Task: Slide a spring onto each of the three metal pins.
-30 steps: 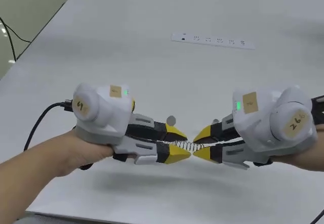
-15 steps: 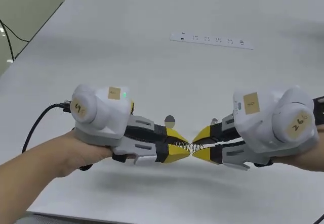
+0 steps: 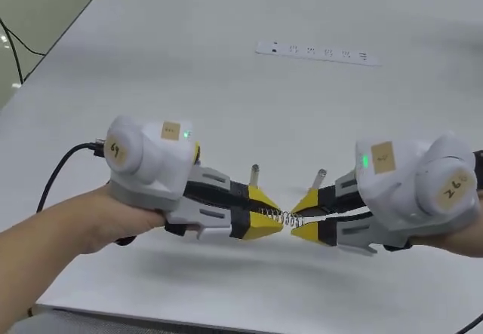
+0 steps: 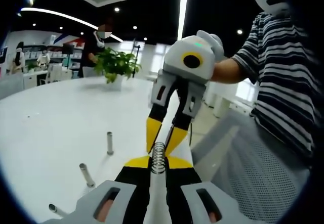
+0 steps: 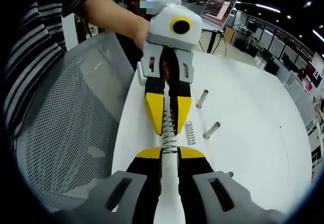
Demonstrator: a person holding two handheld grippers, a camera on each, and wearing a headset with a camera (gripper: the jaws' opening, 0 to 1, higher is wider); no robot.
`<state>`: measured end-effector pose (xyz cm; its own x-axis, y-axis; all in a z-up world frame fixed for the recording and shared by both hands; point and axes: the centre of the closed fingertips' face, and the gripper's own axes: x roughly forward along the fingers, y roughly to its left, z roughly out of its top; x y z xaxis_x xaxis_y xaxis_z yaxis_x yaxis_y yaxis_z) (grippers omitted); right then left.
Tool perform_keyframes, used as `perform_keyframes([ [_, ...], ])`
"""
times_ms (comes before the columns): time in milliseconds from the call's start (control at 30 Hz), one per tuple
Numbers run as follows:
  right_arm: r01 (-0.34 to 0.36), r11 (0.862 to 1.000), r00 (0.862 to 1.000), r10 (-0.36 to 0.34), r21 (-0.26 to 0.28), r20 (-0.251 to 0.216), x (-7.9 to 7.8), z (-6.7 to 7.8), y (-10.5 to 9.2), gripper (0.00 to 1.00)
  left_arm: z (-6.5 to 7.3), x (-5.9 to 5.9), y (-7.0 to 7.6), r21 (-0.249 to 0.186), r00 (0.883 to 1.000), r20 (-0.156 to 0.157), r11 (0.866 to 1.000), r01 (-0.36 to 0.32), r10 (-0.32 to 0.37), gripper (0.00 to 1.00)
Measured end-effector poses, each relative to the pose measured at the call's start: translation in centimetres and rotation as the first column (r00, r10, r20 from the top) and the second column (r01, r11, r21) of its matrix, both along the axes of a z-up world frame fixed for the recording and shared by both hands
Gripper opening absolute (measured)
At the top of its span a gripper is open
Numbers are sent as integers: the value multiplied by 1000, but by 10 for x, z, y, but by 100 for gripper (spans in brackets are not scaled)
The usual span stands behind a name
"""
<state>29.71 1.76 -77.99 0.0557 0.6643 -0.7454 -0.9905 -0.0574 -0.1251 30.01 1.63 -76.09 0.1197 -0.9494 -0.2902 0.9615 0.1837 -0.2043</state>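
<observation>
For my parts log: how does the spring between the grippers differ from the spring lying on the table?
The held spring is in the air between the left gripper and right gripper; the loose spring lies on the table. The held spring looks longer, with opener coils; the loose spring shorter and tighter. Both are metal coils.

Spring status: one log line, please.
spring gripped by left gripper and right gripper | above table | three pins bare | second spring lying by pins

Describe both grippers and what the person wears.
Left gripper and right gripper match: rounded white housings, grey-and-black bodies, yellow pointed jaw tips, a green light, tan stickers, round ones hand-numbered. A black cable leaves the left one. The person wears a black-and-white striped short sleeve.
</observation>
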Motion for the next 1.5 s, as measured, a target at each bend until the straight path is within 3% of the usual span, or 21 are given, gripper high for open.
perform_keyframes([
  [200,-24,999,999,23,39,34,2,13,2,7,-4,3,4,0,1000,-25,1000,-11,11,3],
  [367,-22,998,999,20,63,31,6,25,6,7,-4,5,4,1,1000,-9,1000,-16,16,3],
  [467,-19,996,1000,19,85,4,4,31,10,7,-7,7,5,17,1000,-2,1000,-20,20,3],
  [533,4,989,999,4,147,-54,0,39,18,7,-11,6,4,34,1000,2,999,-16,16,3],
  [567,15,989,998,-5,148,-64,1,41,19,7,-10,5,3,32,1000,4,999,-14,14,3],
  [667,4,991,999,0,132,-36,2,38,22,7,-13,7,3,57,999,27,998,-23,22,3],
  [933,6,987,1000,-4,159,-13,0,39,32,7,-18,6,3,98,999,34,995,-33,30,3],
  [1133,11,979,1000,-12,203,4,-1,44,42,7,-16,5,0,98,999,41,995,-26,22,3],
  [1300,13,973,1000,-15,229,8,-1,49,47,7,-11,6,1,74,999,34,997,-37,34,4],
  [1500,2,975,1000,-8,222,24,-1,49,47,7,-12,8,5,82,998,37,995,-50,47,5],
])
